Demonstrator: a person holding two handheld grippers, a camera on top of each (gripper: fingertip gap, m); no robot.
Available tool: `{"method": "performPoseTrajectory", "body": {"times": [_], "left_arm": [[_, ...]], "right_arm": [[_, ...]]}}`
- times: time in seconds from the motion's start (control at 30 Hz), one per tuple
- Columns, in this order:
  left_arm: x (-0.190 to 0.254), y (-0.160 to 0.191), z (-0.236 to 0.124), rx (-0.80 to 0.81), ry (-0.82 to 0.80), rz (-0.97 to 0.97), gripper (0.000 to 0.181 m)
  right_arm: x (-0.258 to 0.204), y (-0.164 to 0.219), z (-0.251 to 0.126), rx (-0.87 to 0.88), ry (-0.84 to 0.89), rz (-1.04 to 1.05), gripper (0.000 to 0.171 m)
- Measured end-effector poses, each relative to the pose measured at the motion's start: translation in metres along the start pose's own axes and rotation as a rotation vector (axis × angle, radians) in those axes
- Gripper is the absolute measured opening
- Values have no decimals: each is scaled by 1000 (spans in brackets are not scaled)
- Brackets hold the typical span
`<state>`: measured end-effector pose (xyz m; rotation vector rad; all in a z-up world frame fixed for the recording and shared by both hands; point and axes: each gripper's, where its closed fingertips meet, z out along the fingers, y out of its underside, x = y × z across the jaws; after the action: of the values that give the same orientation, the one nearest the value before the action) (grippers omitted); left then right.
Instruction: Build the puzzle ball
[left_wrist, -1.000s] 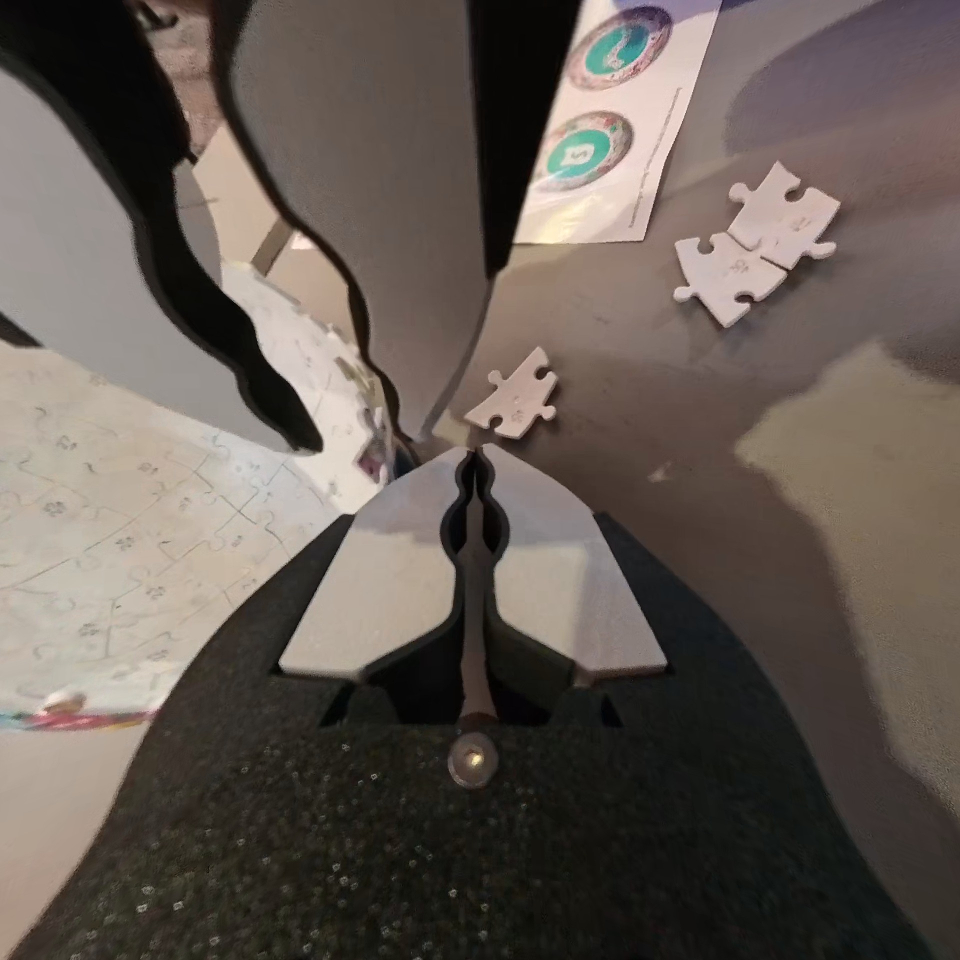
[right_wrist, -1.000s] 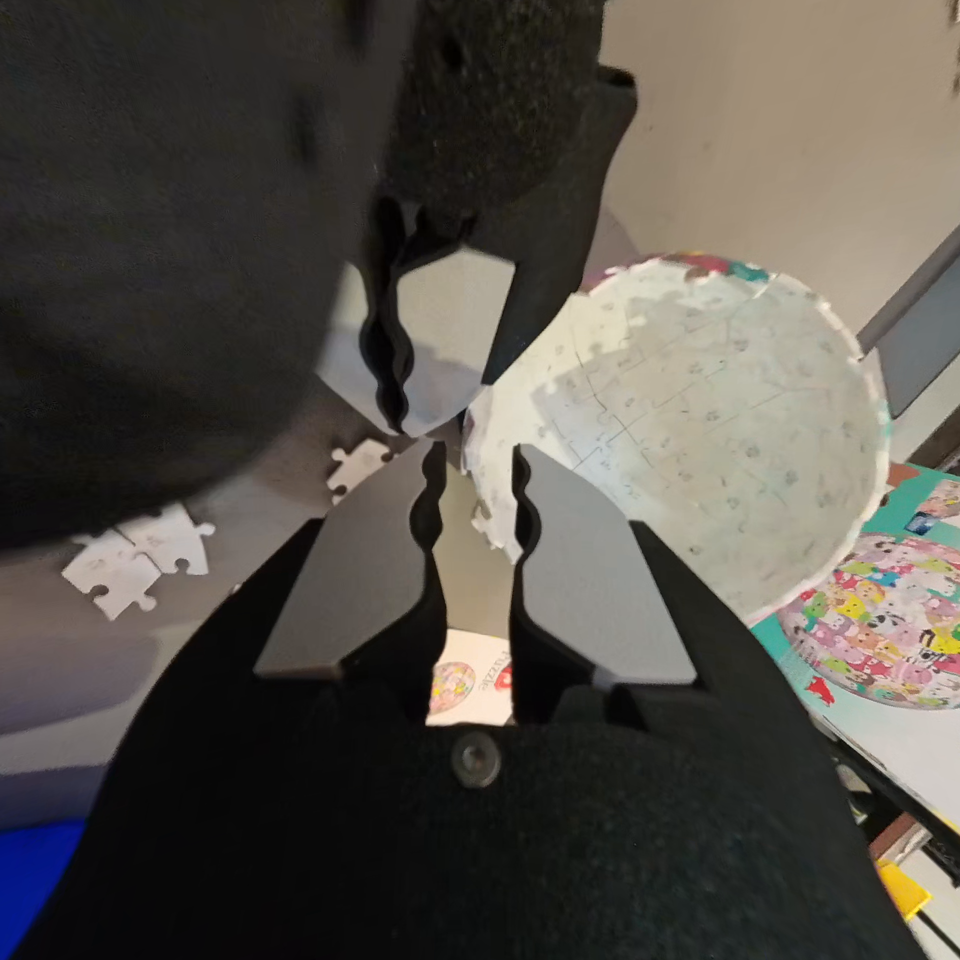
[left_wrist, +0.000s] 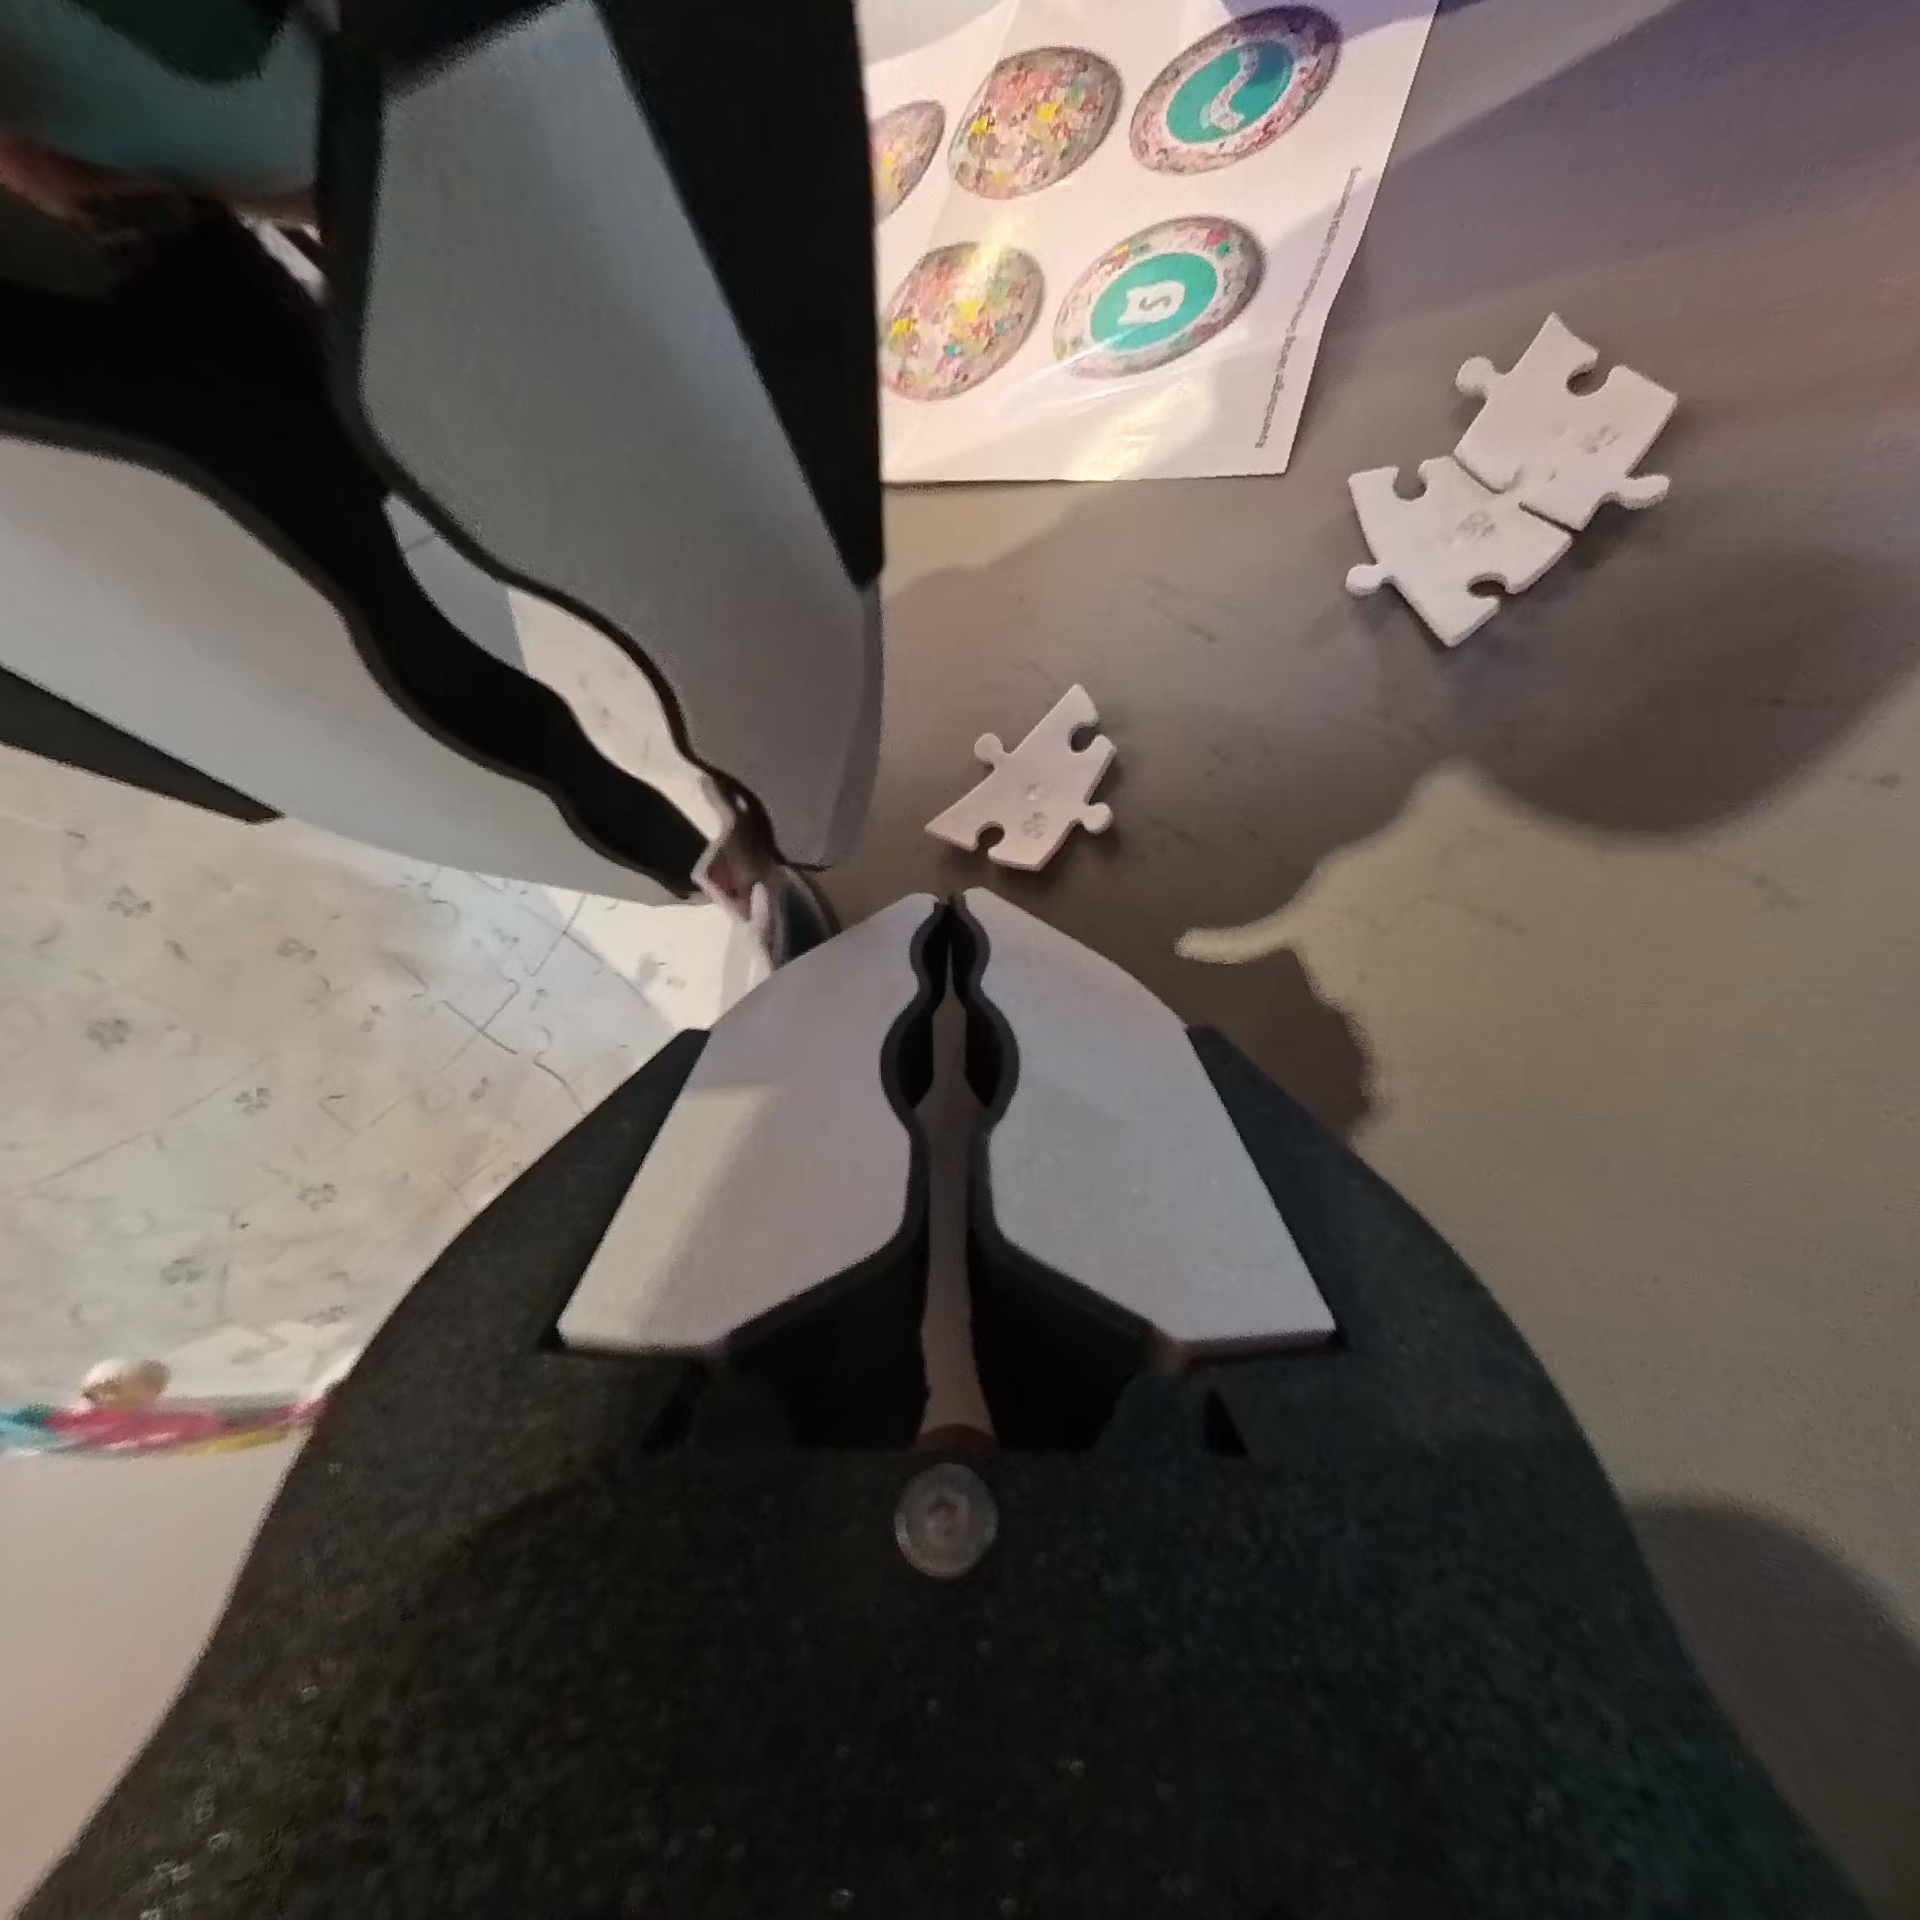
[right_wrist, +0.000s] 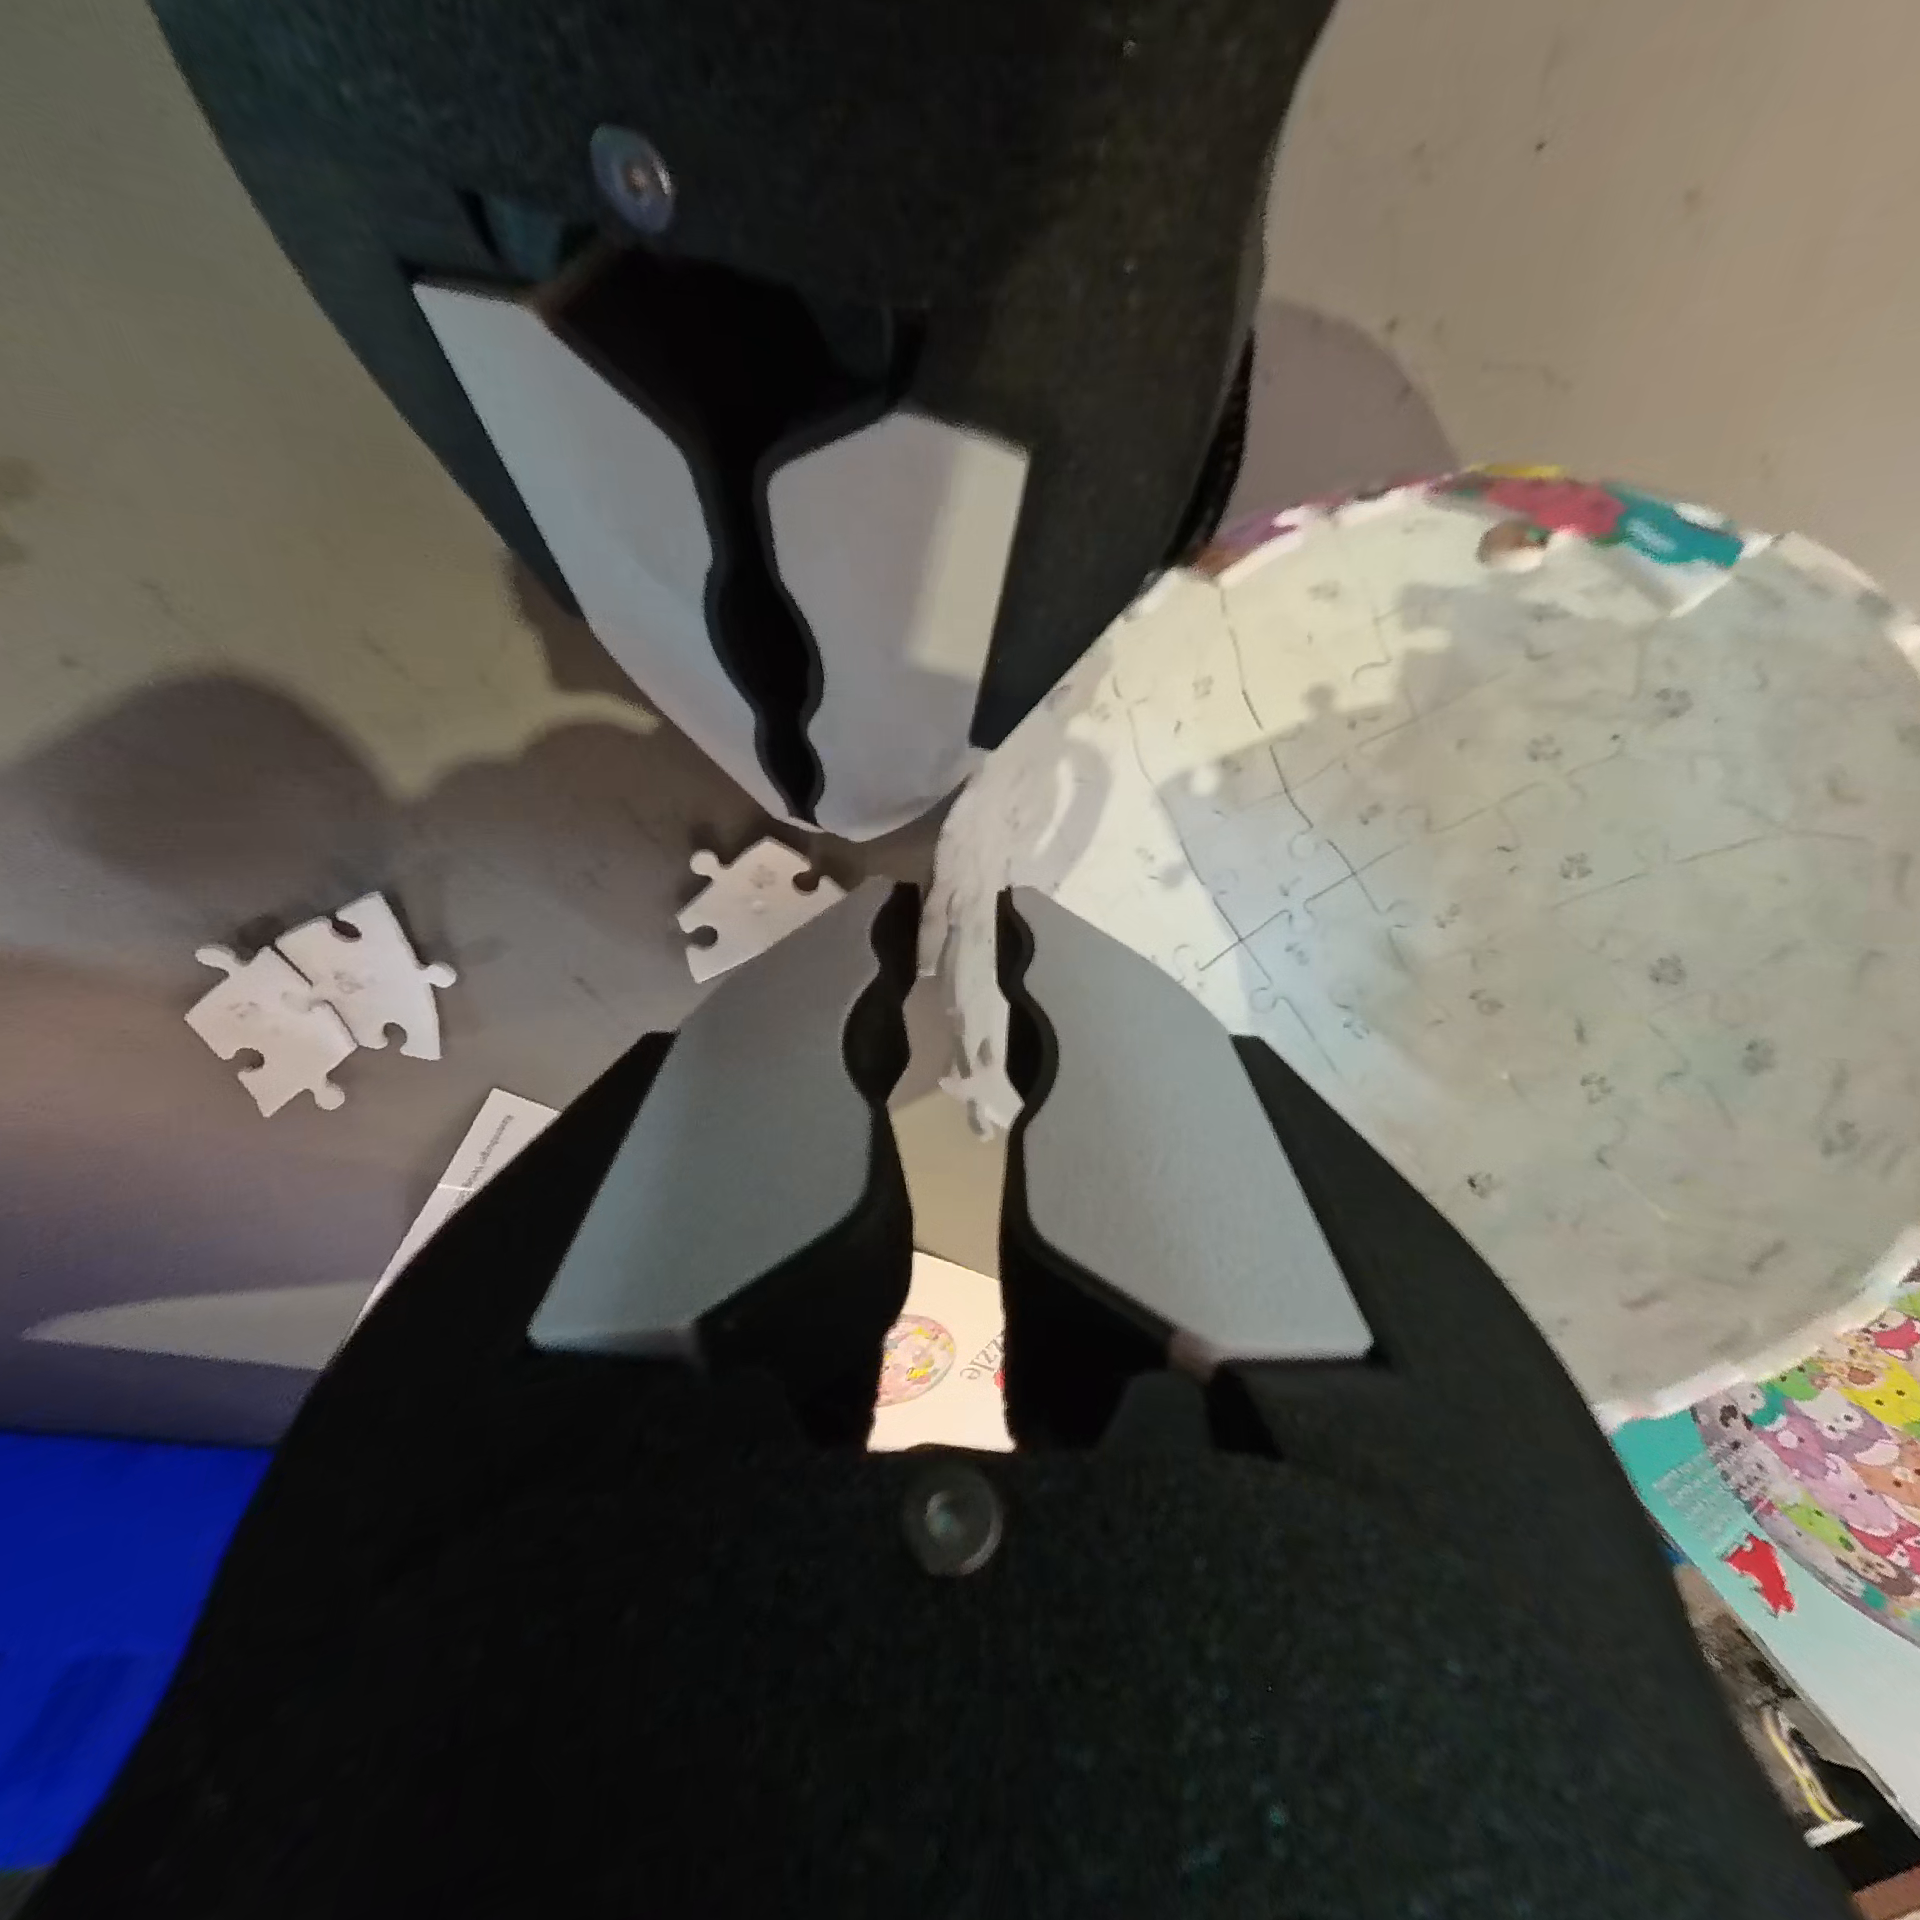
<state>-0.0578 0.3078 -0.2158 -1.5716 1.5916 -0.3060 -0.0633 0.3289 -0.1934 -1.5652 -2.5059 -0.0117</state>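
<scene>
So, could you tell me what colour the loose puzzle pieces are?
White, face-down loose puzzle pieces; clearest in the left wrist view.

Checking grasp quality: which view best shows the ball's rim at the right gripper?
Right wrist view: the puzzle ball rim runs between the right gripper fingers. Left wrist view shows only part of the inner shell, with that gripper's tips pinching the edge.

Glossy paper sheet (left_wrist: 1122, 239); matt grey table (left_wrist: 1558, 1039); cardboard puzzle pieces (left_wrist: 1029, 781).
</scene>
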Motion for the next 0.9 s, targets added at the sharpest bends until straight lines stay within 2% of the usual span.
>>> {"method": "performPoseTrajectory", "body": {"times": [0.9], "left_arm": [[1, 0, 0, 0, -2, 12, 0]], "right_arm": [[1, 2, -2, -42, -1, -30, 3]]}}
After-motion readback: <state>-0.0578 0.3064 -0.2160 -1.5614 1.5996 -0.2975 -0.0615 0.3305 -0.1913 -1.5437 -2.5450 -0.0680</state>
